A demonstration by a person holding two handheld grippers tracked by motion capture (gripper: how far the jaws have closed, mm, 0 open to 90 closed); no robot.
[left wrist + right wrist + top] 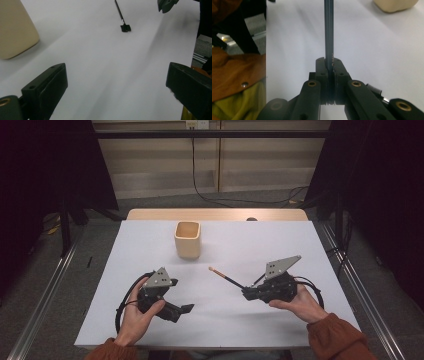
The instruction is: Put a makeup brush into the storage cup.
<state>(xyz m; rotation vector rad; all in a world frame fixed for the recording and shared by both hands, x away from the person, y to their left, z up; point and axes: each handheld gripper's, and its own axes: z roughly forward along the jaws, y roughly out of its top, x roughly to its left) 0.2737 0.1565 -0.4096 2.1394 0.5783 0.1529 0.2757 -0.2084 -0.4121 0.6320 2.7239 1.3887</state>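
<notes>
A thin black pencil (227, 278) with a pale tip points toward the table's middle, lifted a little off the white table top (250, 245). My right gripper (246, 292) is shut on its near end. In the right gripper view the jaws (331, 66) pinch the dark shaft (328, 30), which runs straight up out of the frame. My left gripper (183, 311) rests low at the front left, open and with nothing in it; its jaws (116, 92) stand wide apart over bare table. In the left gripper view the pencil (119, 12) lies far off.
A beige, squarish cup (187, 240) stands upright at the table's back centre, open end up; it also appears as the cup (15, 30) at the left and the cup (395, 5) at the top right. Dark curtains and metal rails flank the table.
</notes>
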